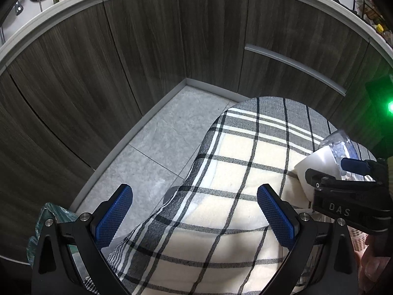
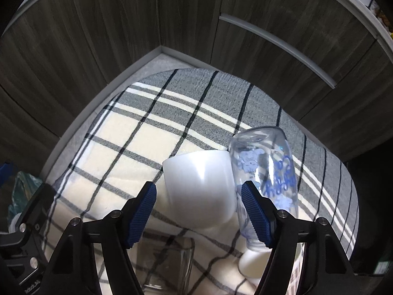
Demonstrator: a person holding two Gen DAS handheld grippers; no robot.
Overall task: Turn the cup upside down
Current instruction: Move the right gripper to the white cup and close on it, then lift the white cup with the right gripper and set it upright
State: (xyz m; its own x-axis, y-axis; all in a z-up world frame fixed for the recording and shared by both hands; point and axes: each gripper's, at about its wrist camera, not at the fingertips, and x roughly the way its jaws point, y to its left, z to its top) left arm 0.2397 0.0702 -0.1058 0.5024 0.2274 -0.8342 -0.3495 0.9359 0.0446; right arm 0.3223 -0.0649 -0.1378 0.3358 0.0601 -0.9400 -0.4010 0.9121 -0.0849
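Observation:
A white cup stands upside down on the plaid cloth, its flat base up. My right gripper is open, its blue pads on either side of the cup with a gap on the left; I cannot tell if the right pad touches it. The cup also shows at the right edge of the left wrist view, behind the right gripper. My left gripper is open and empty above the cloth, left of the cup.
A clear bottle with blue print stands just right of the cup. A clear glass sits on the cloth below the right gripper. Dark wood cabinets surround a grey tile floor. A green bag lies at the left.

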